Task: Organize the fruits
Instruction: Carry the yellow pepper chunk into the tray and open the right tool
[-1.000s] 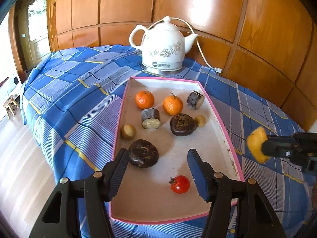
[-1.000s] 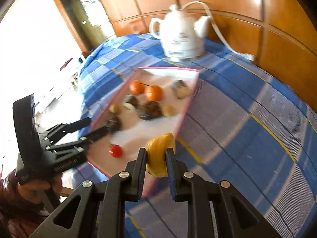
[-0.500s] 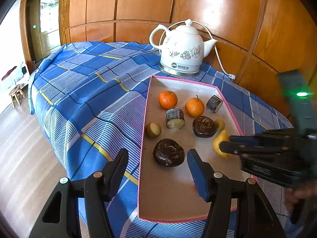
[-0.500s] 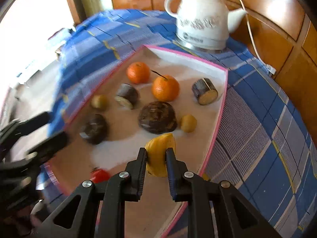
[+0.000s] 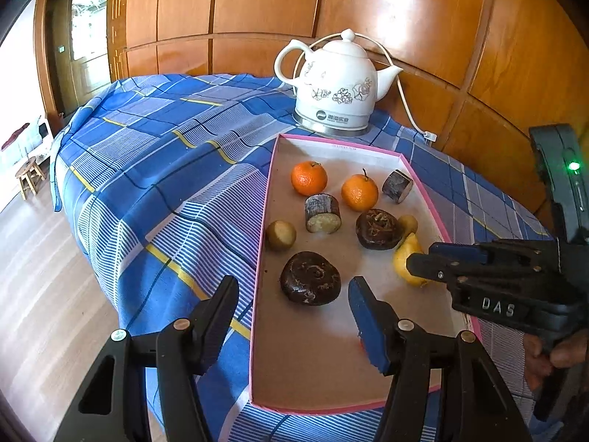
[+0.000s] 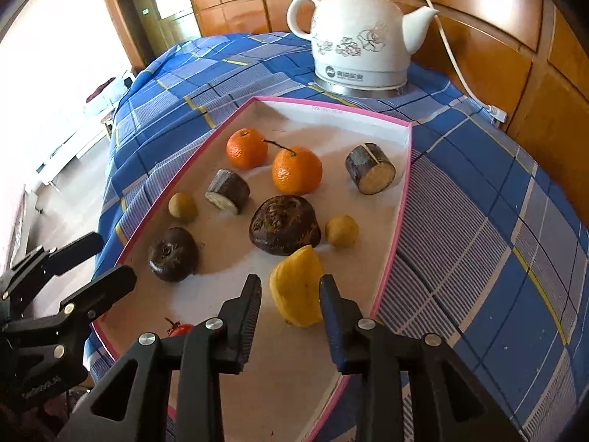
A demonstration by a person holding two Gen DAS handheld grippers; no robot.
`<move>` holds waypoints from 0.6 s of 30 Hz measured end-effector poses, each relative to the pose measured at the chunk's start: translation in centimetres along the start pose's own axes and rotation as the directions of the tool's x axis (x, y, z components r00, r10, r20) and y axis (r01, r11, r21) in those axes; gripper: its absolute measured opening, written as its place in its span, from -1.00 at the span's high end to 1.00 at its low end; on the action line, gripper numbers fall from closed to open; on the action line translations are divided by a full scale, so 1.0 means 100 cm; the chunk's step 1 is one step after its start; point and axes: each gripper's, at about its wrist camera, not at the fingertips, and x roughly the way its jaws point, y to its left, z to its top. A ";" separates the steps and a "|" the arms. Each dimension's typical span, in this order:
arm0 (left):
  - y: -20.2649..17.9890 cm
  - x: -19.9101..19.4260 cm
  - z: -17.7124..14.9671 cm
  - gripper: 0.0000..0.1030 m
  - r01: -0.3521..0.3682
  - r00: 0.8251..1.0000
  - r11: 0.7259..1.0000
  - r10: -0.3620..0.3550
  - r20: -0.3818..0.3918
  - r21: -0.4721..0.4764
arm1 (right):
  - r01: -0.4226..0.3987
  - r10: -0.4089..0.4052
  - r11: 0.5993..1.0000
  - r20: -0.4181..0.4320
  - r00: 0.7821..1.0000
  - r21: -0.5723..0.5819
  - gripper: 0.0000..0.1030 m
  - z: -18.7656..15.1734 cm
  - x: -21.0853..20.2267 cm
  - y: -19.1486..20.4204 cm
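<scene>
Change, right side: a second ago I carried the yellow fruit piece [image 6: 296, 289] pinched tight out over the blue checked cloth [image 6: 478, 228], outside the tray; now it sits on the floor of the pink-rimmed tray [image 6: 399, 213], near the right rim.
Right hand-held gripper [image 6: 291, 300]: its jaws are opening; the yellow piece stands between them, with a clear gap at the left pad and the right pad just beside it or barely touching, I cannot tell which.
Change, left side: my left hand-held gripper [image 5: 291, 311] has hardly shifted; it hangs spread over the tray's near left edge, nothing between the pads.
Change, left view: the cherry tomato [image 6: 179, 328] I saw plainly a second ago is now almost hidden behind my left gripper's right finger; the right view shows it at the tray's near end.
Yellow piece, neighbours: just in front of the larger dark brown fruit [image 6: 284, 224], near a small yellowish round fruit [image 6: 341, 231].
Rest of tray: two oranges [image 6: 296, 170], two dark bark-skinned cut pieces [image 6: 370, 168], a second dark brown fruit [image 6: 172, 254] and another small yellowish fruit [image 6: 182, 206], all lying as before.
Writing, right gripper body: "DAS" in pale letters, seen from the left view.
Writing, kettle [image 6: 362, 31]: a round blue logo and small characters on the white base, too small to read.
Writing, tray far wall: faint small print, unreadable.
</scene>
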 end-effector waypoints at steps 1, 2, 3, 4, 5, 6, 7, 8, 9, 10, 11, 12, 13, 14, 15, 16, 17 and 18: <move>0.000 0.000 0.000 -0.22 -0.001 1.000 1.000 0.001 0.001 0.001 | 0.015 -0.015 1.000 -0.004 1.000 -0.016 0.42 0.000 0.002 0.003; 0.000 0.000 0.000 -0.22 -0.002 1.000 1.000 0.002 0.003 0.002 | 0.027 -0.027 0.999 -0.006 1.000 -0.025 0.48 0.000 0.003 0.005; -0.001 -0.001 0.000 -0.22 -0.004 1.000 1.000 0.004 0.005 0.002 | 0.040 -0.040 0.999 -0.005 0.999 -0.032 0.49 0.000 0.006 0.007; -0.001 -0.002 0.000 -0.22 -0.004 1.000 1.000 0.004 0.008 0.002 | 0.053 -0.053 0.998 -0.002 0.999 -0.028 0.49 0.000 0.007 0.007; -0.002 -0.002 0.000 -0.22 -0.005 1.000 1.000 0.005 0.011 0.005 | 0.058 -0.058 0.998 -0.002 0.998 -0.021 0.49 0.000 0.009 0.005; -0.003 -0.003 0.000 -0.22 -0.007 1.000 1.000 0.007 0.013 0.008 | 0.055 -0.055 0.999 -0.004 0.999 -0.004 0.49 0.000 0.010 0.002; -0.003 -0.004 0.000 -0.22 -0.009 1.000 1.000 0.009 0.015 0.011 | 0.045 -0.045 0.999 -0.002 0.999 0.011 0.49 -0.001 0.010 0.000; -0.004 -0.005 0.001 -0.22 -0.008 1.000 1.000 0.008 0.016 0.014 | 0.041 -0.041 0.999 0.001 0.999 0.019 0.49 -0.001 0.009 -0.001; -0.005 -0.005 0.001 -0.22 -0.007 1.000 1.000 0.007 0.018 0.017 | 0.038 -0.038 0.999 0.003 0.999 0.025 0.49 -0.002 0.008 -0.002; -0.006 -0.006 0.001 -0.22 -0.007 1.000 1.000 0.007 0.021 0.021 | 0.036 -0.036 0.999 0.007 0.999 0.029 0.49 -0.003 0.006 -0.002; -0.007 -0.007 0.001 -0.22 -0.009 1.000 1.000 0.008 0.025 0.025 | 0.030 -0.030 0.999 0.013 0.999 0.035 0.49 -0.003 0.004 -0.002; -0.007 -0.008 0.001 -0.22 -0.011 1.000 1.000 0.010 0.028 0.028 | 0.021 -0.022 0.999 0.018 1.000 0.047 0.48 -0.004 0.002 -0.003; -0.008 -0.009 0.001 -0.22 -0.011 0.999 0.999 0.010 0.031 0.030 | 0.014 -0.016 0.998 0.027 0.999 0.060 0.47 -0.004 -0.001 -0.004; -0.008 -0.009 0.001 -0.22 -0.011 0.999 0.999 0.010 0.032 0.031 | 0.014 -0.016 0.998 0.036 0.999 0.067 0.42 -0.005 -0.004 -0.003; -0.009 -0.010 0.001 -0.22 -0.011 0.999 0.999 0.010 0.033 0.034 | 0.011 -0.015 0.997 0.048 0.999 0.077 0.39 -0.006 -0.008 -0.003; -0.010 -0.011 0.001 -0.22 -0.012 0.999 0.999 0.011 0.035 0.035 | 0.005 -0.010 0.996 0.056 0.998 0.087 0.39 -0.007 -0.010 -0.004; -0.010 -0.011 0.001 -0.23 -0.013 0.999 0.999 0.012 0.036 0.036 | 0.002 -0.008 0.995 0.061 0.998 0.095 0.38 -0.007 -0.013 -0.004; -0.011 -0.012 0.000 -0.24 -0.014 0.999 0.999 0.013 0.038 0.038 | 0.000 -0.008 0.995 0.068 0.998 0.105 0.38 -0.009 -0.015 -0.004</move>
